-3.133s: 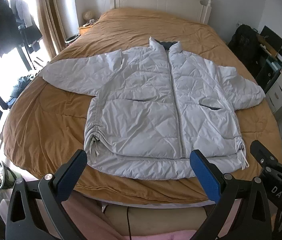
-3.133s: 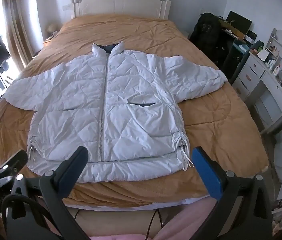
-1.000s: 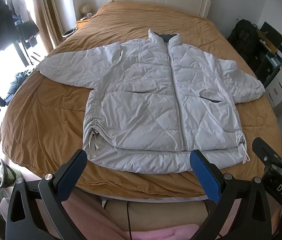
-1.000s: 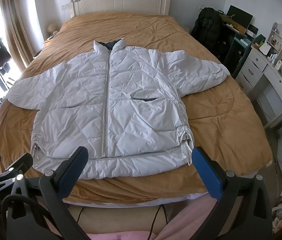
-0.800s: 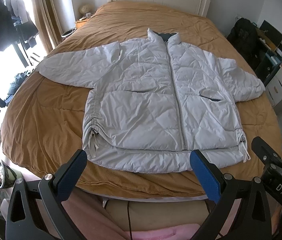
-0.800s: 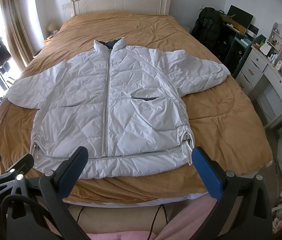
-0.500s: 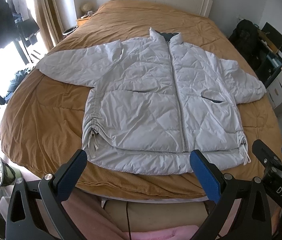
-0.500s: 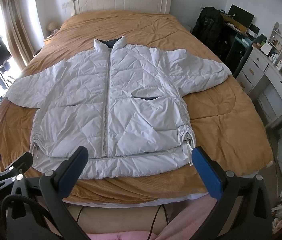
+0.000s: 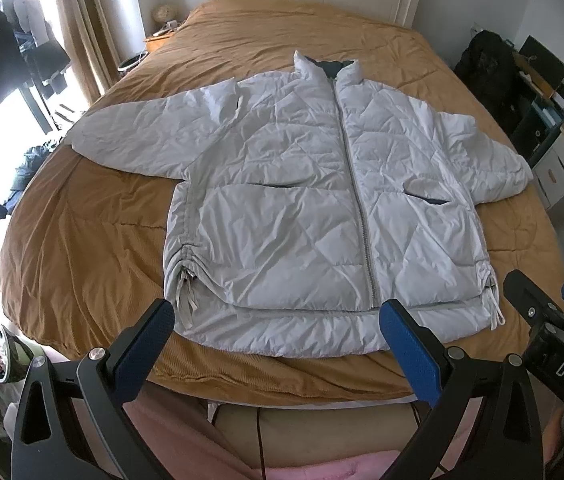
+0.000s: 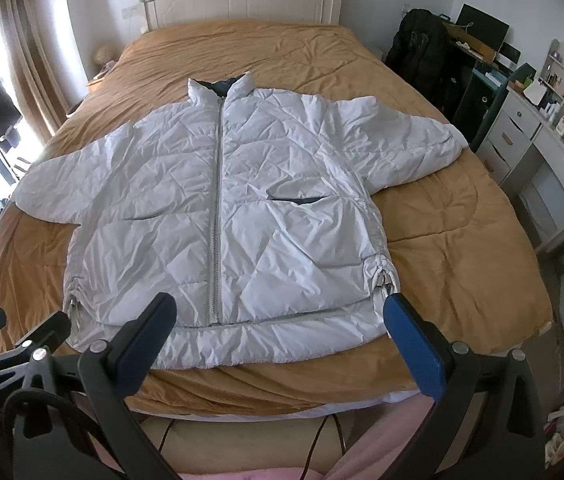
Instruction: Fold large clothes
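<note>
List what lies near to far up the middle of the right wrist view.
Right gripper → jacket hem → zipper → collar → bare bedspread → headboard.

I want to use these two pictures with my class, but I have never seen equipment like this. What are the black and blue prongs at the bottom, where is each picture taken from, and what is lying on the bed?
The prongs are two hand-held grippers; a person carries one in each hand. Each has a camera looking forward along its two fingers. One picture comes from the left gripper, the other from the right gripper. Both are open and hold nothing. A pale quilted jacket lies flat, zipped, sleeves spread, on the bed's brown cover. It is not yet folded.
</note>
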Demonstrator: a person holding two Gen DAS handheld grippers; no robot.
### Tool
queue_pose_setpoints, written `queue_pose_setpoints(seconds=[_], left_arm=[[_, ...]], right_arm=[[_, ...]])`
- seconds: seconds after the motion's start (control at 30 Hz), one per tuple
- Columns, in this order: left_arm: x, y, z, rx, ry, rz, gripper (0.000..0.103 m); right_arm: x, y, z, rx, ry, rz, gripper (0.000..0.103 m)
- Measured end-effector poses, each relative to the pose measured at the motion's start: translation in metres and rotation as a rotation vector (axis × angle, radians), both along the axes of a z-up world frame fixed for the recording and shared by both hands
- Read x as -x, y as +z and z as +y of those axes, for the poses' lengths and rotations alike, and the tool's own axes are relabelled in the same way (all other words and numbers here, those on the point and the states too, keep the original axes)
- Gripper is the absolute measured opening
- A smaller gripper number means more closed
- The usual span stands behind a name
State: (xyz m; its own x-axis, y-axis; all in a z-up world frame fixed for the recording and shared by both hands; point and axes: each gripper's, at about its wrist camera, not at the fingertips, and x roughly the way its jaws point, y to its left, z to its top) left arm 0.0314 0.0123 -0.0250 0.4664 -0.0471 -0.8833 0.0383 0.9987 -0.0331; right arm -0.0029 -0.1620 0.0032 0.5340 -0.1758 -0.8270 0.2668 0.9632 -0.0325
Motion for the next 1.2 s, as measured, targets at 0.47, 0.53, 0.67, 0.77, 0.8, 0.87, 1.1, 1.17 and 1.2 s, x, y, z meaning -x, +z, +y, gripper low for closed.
queue_pose_setpoints(seconds=[0.47, 0.53, 0.67, 0.77, 0.8, 0.87, 1.1, 1.17, 1.2], left_arm=[[-0.049, -0.027, 0.065, 0.156, 0.115, 0.075, 0.102], [-0.075, -0.047, 0.114, 0.216, 0.208, 0.088, 0.102], [-0.137, -0.079, 0.219, 0.231, 0.399, 0.073, 0.101], [-0.192, -0.094, 0.289, 0.229, 0.511, 0.057, 0.101], [-0.216, -0.099, 0.312, 0.206, 0.540, 0.054, 0.101], [-0.250, -0.106, 0.340, 0.180, 0.543, 0.048, 0.101], [-0.353, -0.156, 0.437, 0.218, 0.678, 0.072, 0.101], [-0.366, -0.174, 0.456, 0.289, 0.704, 0.086, 0.101], [-0.375, -0.186, 0.463, 0.332, 0.713, 0.097, 0.101]], right_arm=[[-0.024, -0.012, 0.000, -0.012, 0.028, 0.051, 0.103], [-0.030, -0.026, -0.005, -0.008, 0.036, 0.096, 0.103], [-0.047, -0.048, -0.016, 0.012, 0.039, 0.150, 0.103], [-0.072, -0.061, -0.020, 0.036, 0.044, 0.156, 0.103], [-0.085, -0.066, -0.020, 0.039, 0.047, 0.156, 0.103], [-0.117, -0.079, -0.019, 0.036, 0.057, 0.155, 0.103], [-0.226, -0.116, -0.025, -0.046, 0.040, 0.186, 0.098], [-0.244, -0.122, -0.024, -0.053, 0.029, 0.193, 0.098], [-0.249, -0.125, -0.023, -0.051, 0.031, 0.192, 0.098]])
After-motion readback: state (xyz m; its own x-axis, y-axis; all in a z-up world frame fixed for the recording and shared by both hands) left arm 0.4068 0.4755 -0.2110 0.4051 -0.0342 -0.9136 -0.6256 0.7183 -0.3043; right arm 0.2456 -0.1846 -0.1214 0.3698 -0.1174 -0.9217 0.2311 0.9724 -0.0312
